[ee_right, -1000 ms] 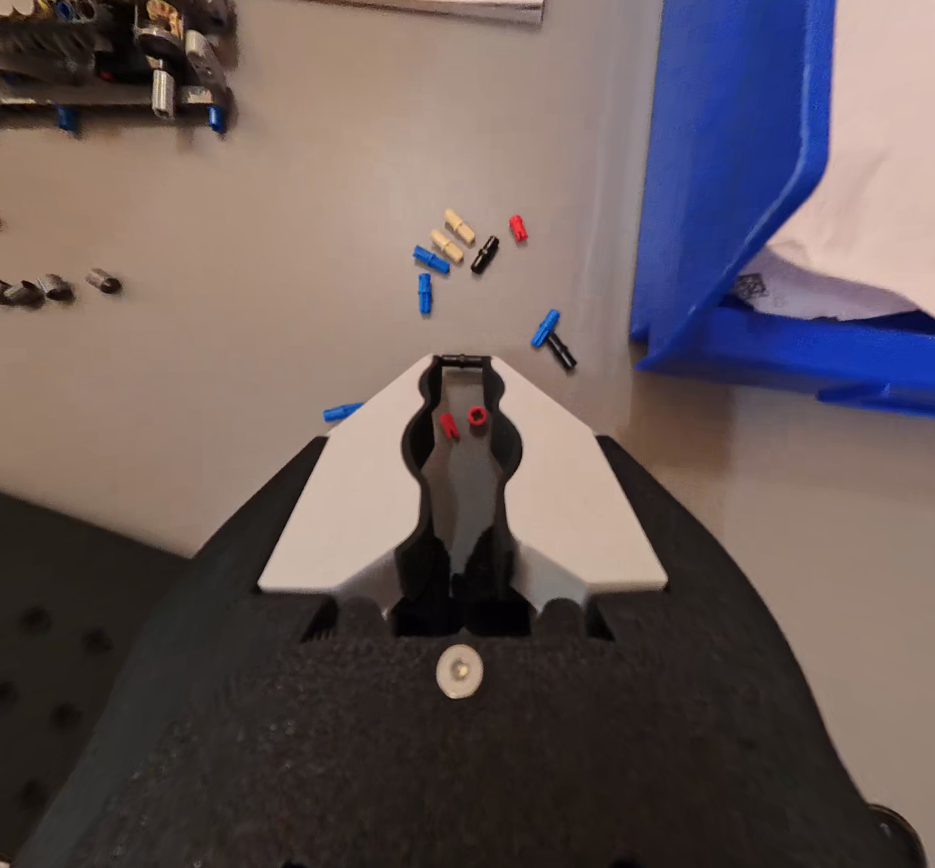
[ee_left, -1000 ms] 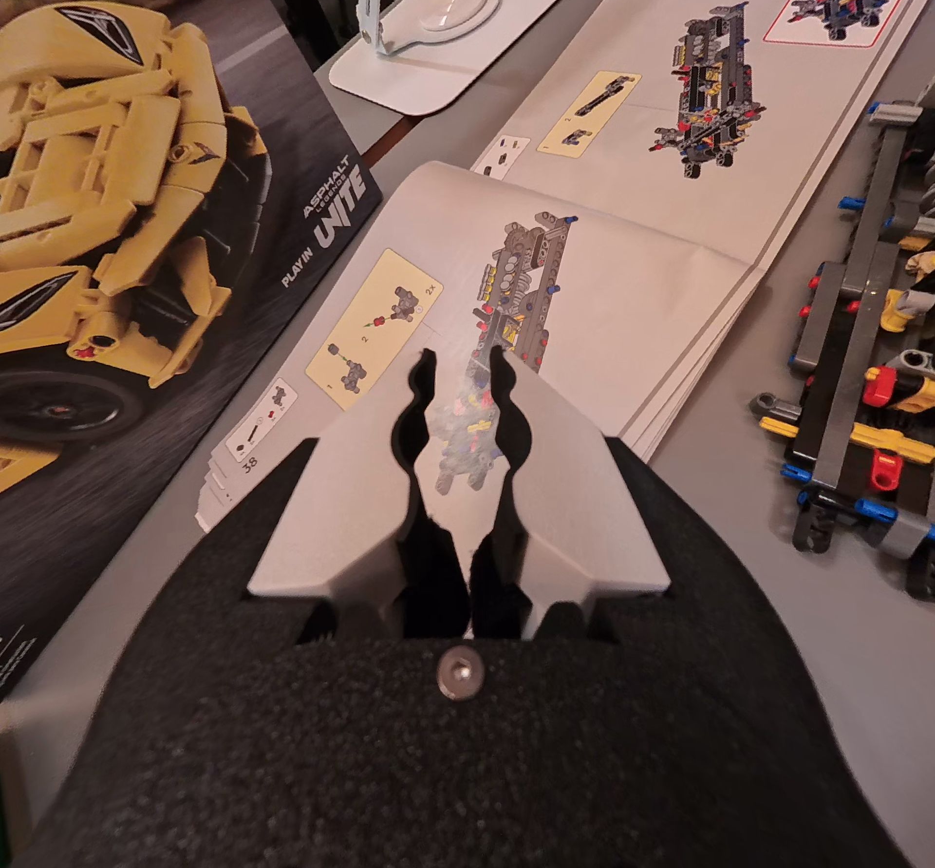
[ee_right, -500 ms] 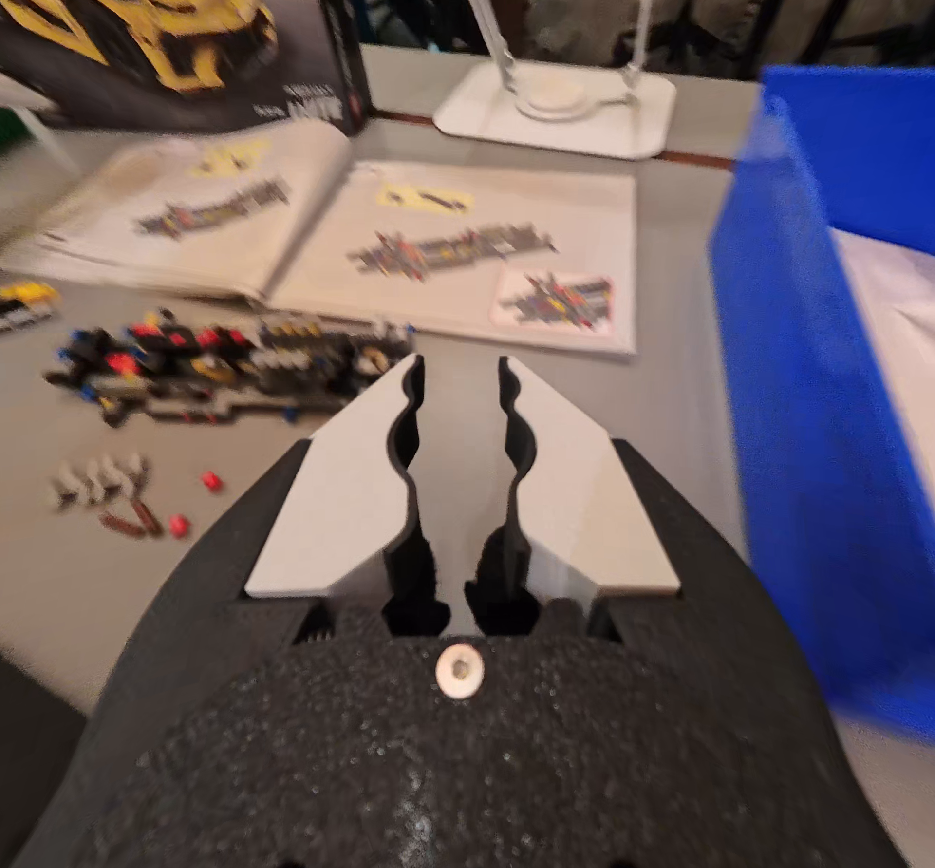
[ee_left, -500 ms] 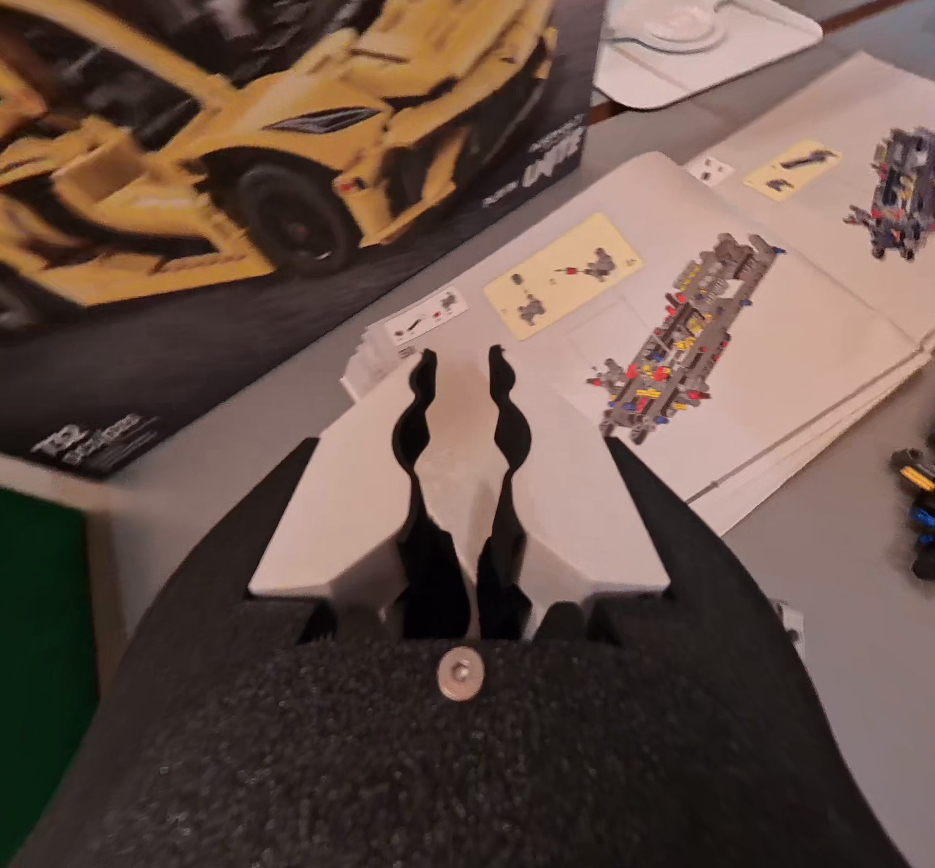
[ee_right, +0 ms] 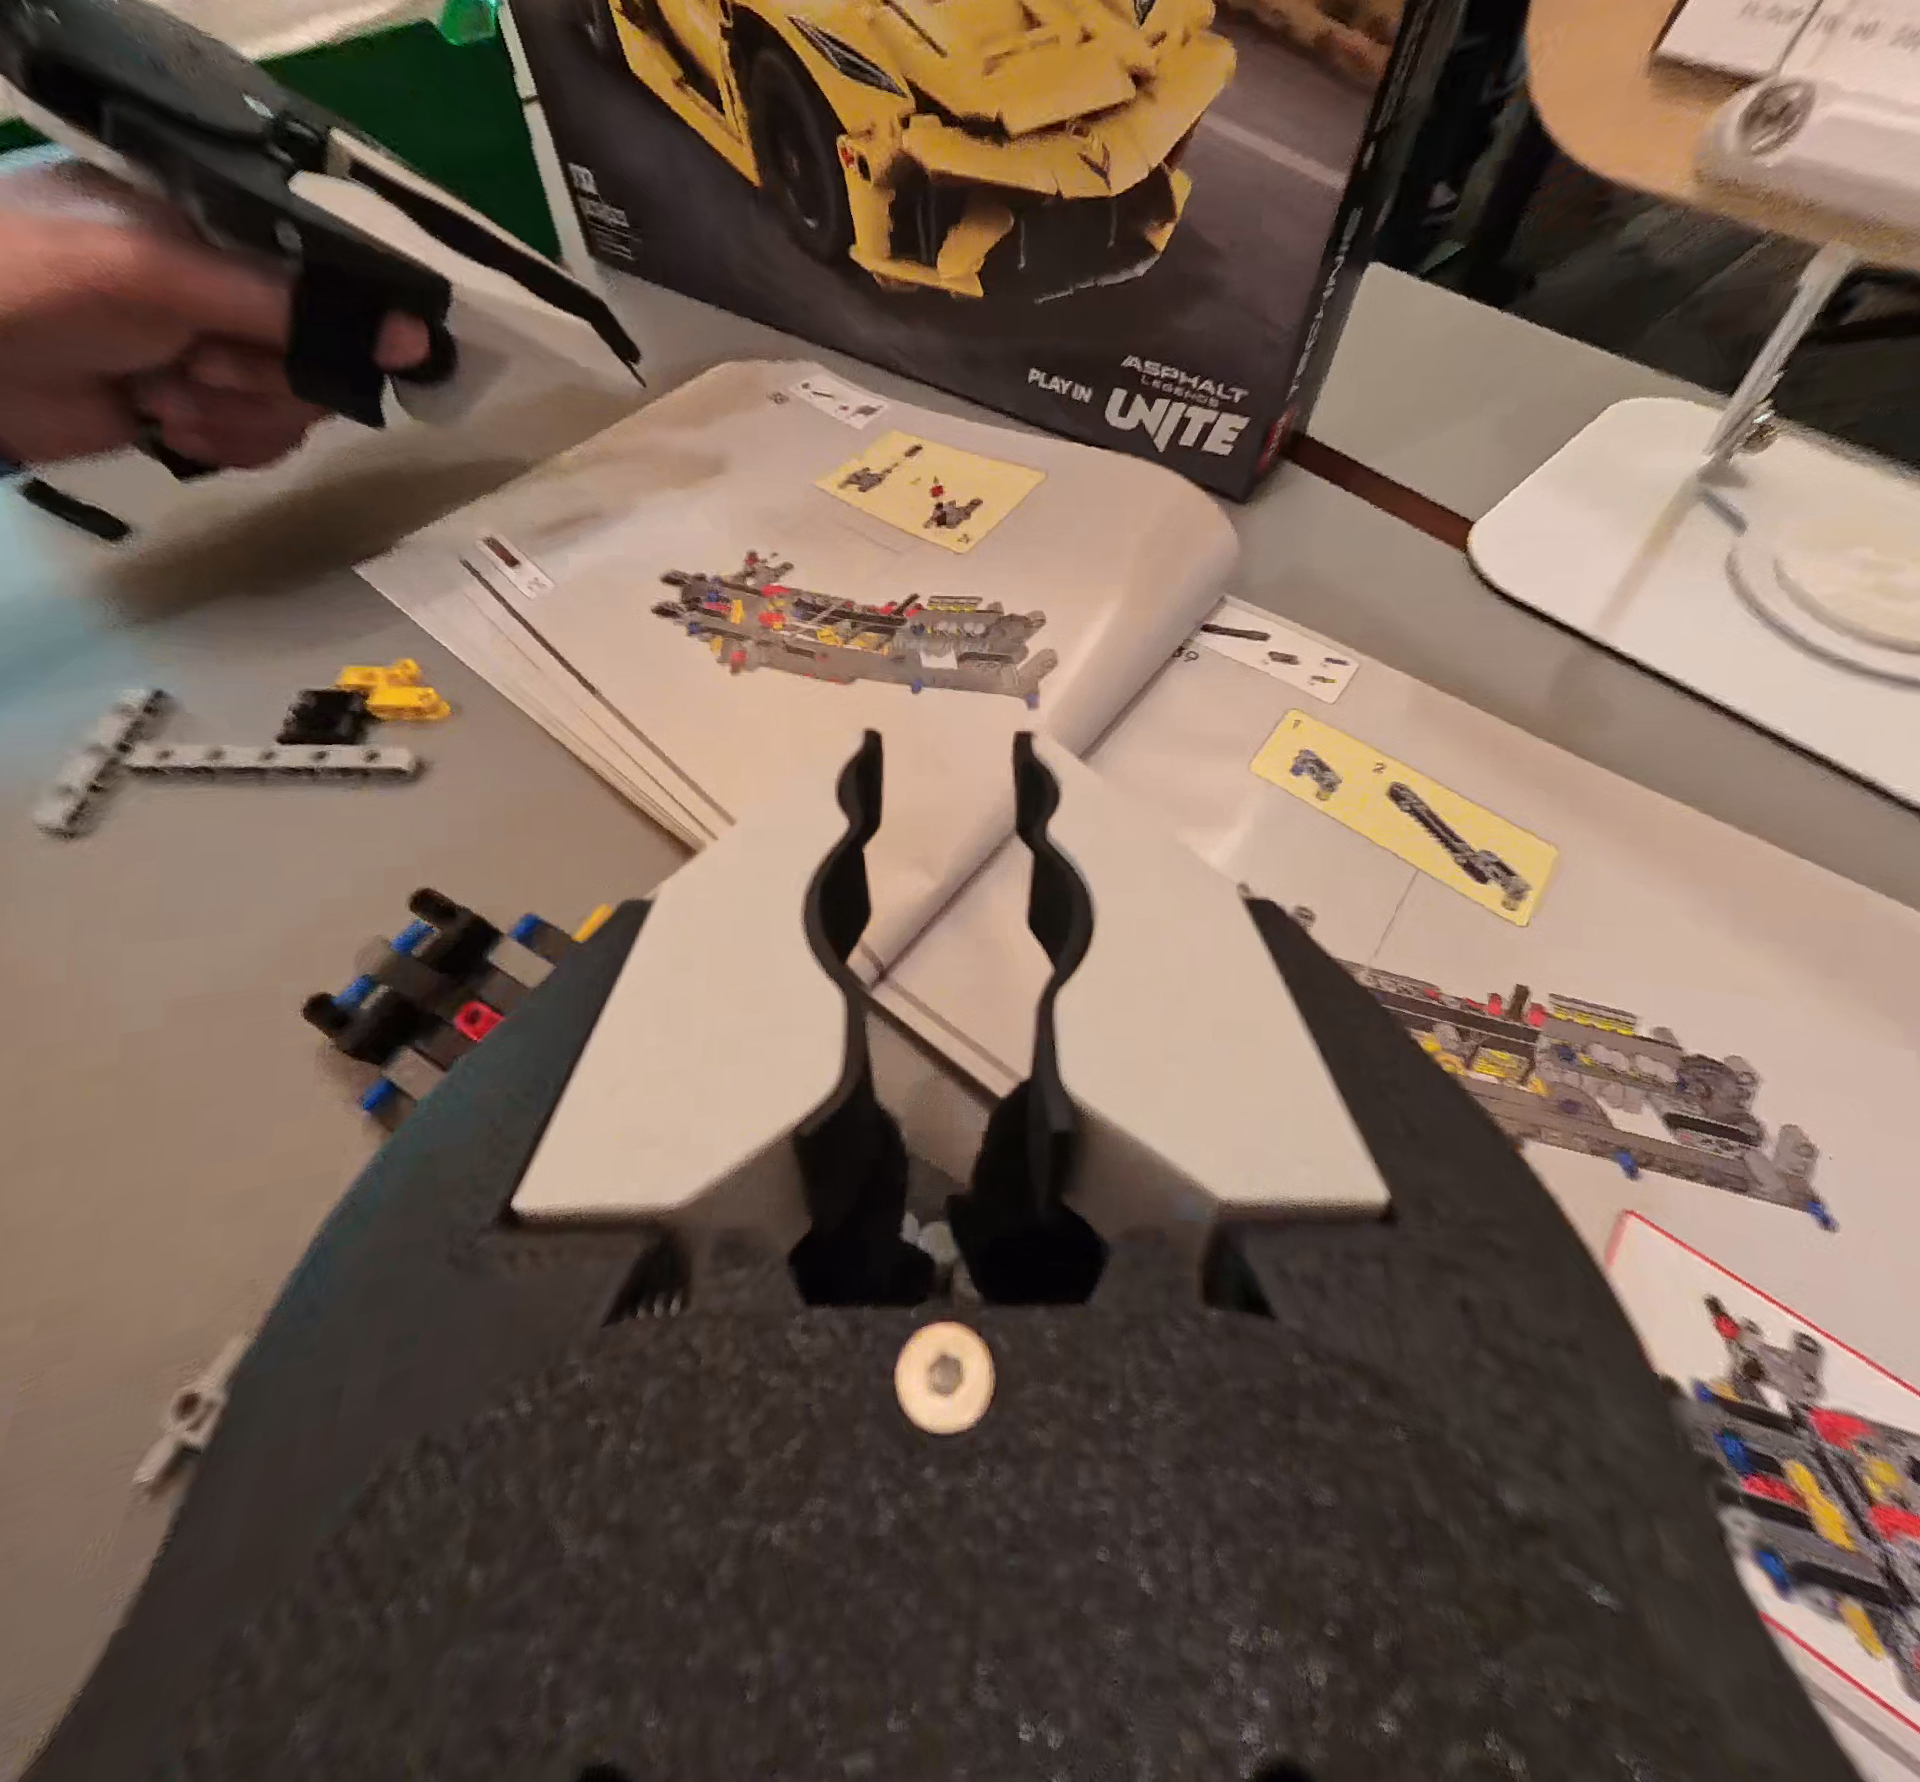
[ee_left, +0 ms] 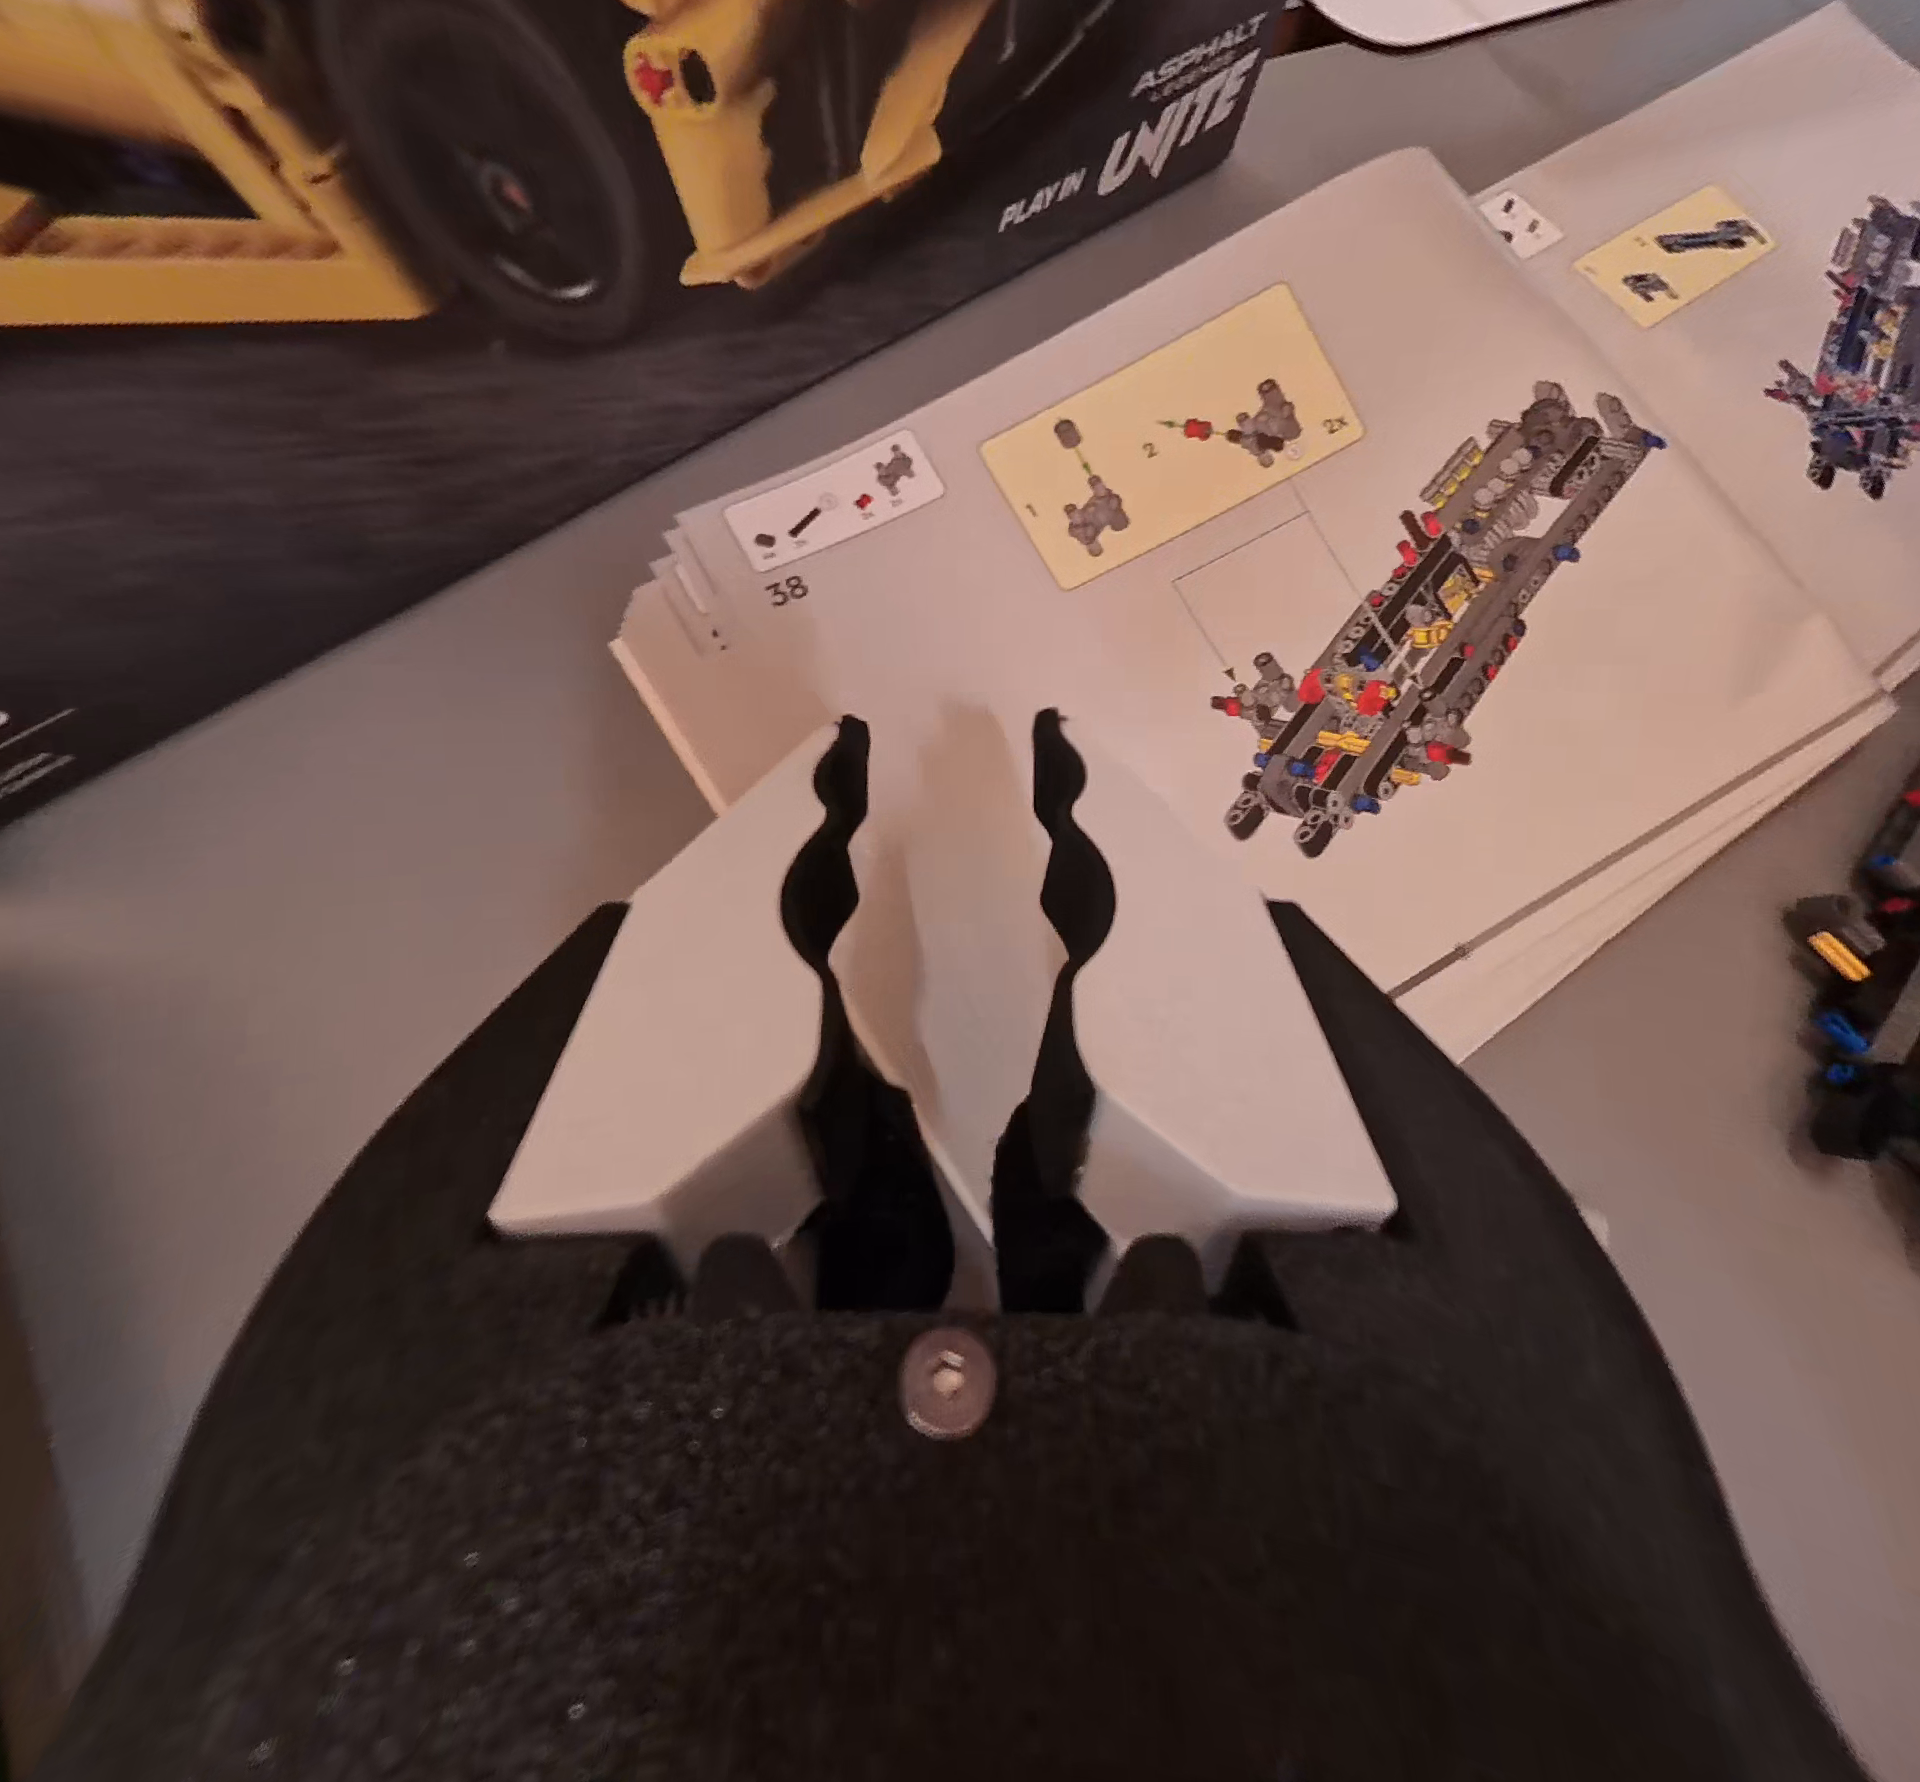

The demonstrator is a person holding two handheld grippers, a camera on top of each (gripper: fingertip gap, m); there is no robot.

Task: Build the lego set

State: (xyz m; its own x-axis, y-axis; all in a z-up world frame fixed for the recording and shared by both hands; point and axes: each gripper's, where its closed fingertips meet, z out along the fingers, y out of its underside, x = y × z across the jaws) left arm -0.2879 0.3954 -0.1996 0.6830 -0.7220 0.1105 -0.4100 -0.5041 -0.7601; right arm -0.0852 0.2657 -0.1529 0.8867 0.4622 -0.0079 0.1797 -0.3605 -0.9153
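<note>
Grey and matte, the counter [ee_right: 208,901] carries an open instruction booklet [ee_left: 1403,652] in front of a dark set box [ee_right: 935,122] printed with a yellow car, which stands upright at the booklet's far edge. A white lamp base [ee_right: 1683,579] sits to the right of the box, and a green bin [ee_right: 416,80] shows behind on the left.

The left gripper [ee_left: 945,735] hangs low over the near left corner of the booklet, tilted down toward the page, its fingers [ee_left: 707,1005] spread apart with nothing between them. In the right wrist view a hand [ee_right: 135,330] grips its black handle at the left, the gripper slanting down toward the booklet. The right gripper [ee_right: 945,745] is raised and faces the box across the booklet's fold, its fingers [ee_right: 1174,1005] likewise parted and empty.

A second ago the right gripper pointed down at loose pins beside a blue bin, a thin black piece across its tips; now it looks over the booklet, and those pins and the bin are out of view. The left gripper has swung from the middle of the left page to its corner, closer to the box.

The partly built chassis [ee_right: 436,994], black with blue and red pins, lies on the counter just left of the right gripper, mostly hidden under it; its end also shows at the right edge of the left wrist view. A grey T-shaped beam [ee_right: 208,761] and a small yellow-and-black piece [ee_right: 364,704] lie farther left, apart from the chassis.
</note>
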